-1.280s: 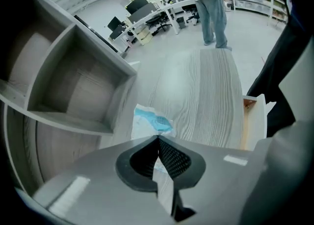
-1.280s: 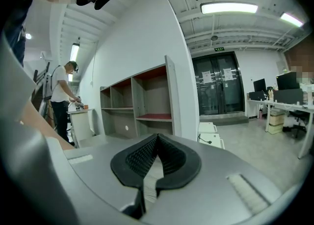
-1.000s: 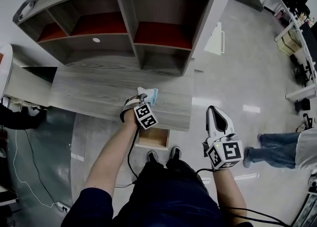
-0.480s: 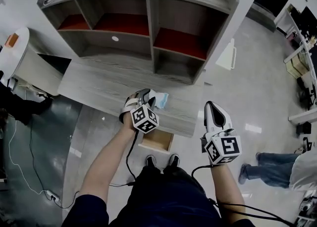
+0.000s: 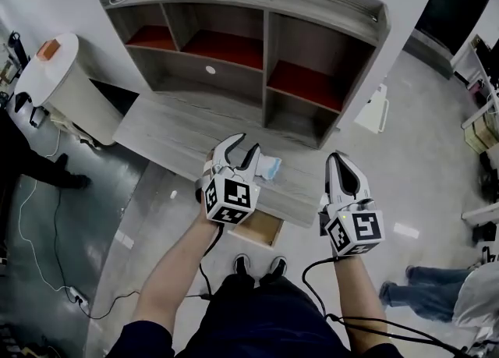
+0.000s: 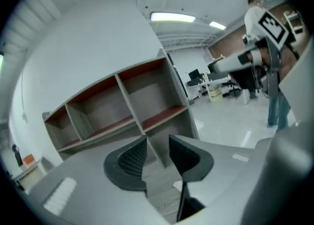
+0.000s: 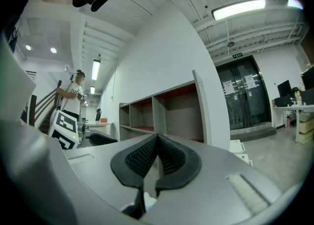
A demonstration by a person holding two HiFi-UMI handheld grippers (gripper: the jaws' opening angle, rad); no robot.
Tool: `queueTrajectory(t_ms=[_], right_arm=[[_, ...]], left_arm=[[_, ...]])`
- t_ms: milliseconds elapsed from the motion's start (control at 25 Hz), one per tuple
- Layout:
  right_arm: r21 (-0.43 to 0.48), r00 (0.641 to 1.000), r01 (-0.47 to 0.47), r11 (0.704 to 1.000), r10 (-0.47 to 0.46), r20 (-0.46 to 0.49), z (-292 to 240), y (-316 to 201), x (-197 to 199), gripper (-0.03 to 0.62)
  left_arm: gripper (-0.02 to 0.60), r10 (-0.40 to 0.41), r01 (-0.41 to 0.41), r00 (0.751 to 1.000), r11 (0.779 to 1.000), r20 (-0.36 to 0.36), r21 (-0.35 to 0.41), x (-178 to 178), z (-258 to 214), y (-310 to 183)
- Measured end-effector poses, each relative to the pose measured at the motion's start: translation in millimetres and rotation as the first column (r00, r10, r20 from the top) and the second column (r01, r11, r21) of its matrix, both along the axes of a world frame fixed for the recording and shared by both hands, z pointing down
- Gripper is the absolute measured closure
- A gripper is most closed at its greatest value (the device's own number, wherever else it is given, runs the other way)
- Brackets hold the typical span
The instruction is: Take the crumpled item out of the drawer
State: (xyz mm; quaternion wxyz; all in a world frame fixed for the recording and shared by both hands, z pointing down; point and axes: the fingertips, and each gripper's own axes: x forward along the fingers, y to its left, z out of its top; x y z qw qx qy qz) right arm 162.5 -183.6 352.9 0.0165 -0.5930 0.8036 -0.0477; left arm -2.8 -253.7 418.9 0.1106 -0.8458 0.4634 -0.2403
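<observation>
The crumpled item, a pale blue-white wad, lies on the desktop near its front edge and toward its right end. It is out in the open, directly above the drawer.

The drawer is pulled out below that front edge. The part of it that shows is bare wood.

In the head view the left gripper is just to the left of the wad. Its jaws have just been opening and stand wide apart. The left gripper view shows nothing between them, only the desktop and the shelf unit beyond, so the item is released and lying on its own.

The right gripper hangs off the desktop's right front corner, apart from the wad. Its pads are pressed together with nothing between them.

As I judge it, the task's main step is done: the item is out of the drawer and set down. All that may remain is pushing the drawer closed, which the task does not ask for.
</observation>
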Motion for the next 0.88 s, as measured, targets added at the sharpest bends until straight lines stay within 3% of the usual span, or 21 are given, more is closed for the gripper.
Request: queueTrajectory(t_ms=[160,280,320,440,720,880], right_arm=[[0.029,1.0,0.028,0.999,-0.028,0.001,-12.9,-3.5,-13.7,0.588],[0.064,0.999,0.045,0.997,-0.043,-0.024,-28.3,-4.0,-23.1,0.588],[0.075,0.998,0.047,0.996,-0.045,-0.033,-34.1,-3.4,-25.4,0.588],[0.103,0.997,0.047,0.994,-0.041,-0.058,-52.1,-2.2,-29.4,0.588],[0.189,0.997,0.037,0.981,-0.022,-0.079,-89.3,-2.0,-32.6,0.588],[0.207,0.997,0.027,0.978,-0.011,-0.078,-98.9,-2.9,-30.1,0.588]], left_arm=[[0.457,-0.012,0.012,0.987,1.0,-0.162,-0.003,-2.8,-39.8,12.8],[0.567,0.024,-0.011,0.968,0.999,-0.248,0.053,-0.3,-77.1,24.3],[0.575,0.037,-0.018,0.963,0.997,-0.268,0.073,1.0,-88.2,28.8],[0.577,0.046,-0.015,0.948,0.995,-0.314,0.1,1.7,-110.7,37.6],[0.577,-0.031,0.074,0.895,0.994,-0.446,0.079,-24.3,-136.9,31.7],[0.578,-0.036,0.095,0.877,0.99,-0.48,0.1,-34.9,-152.4,29.9]])
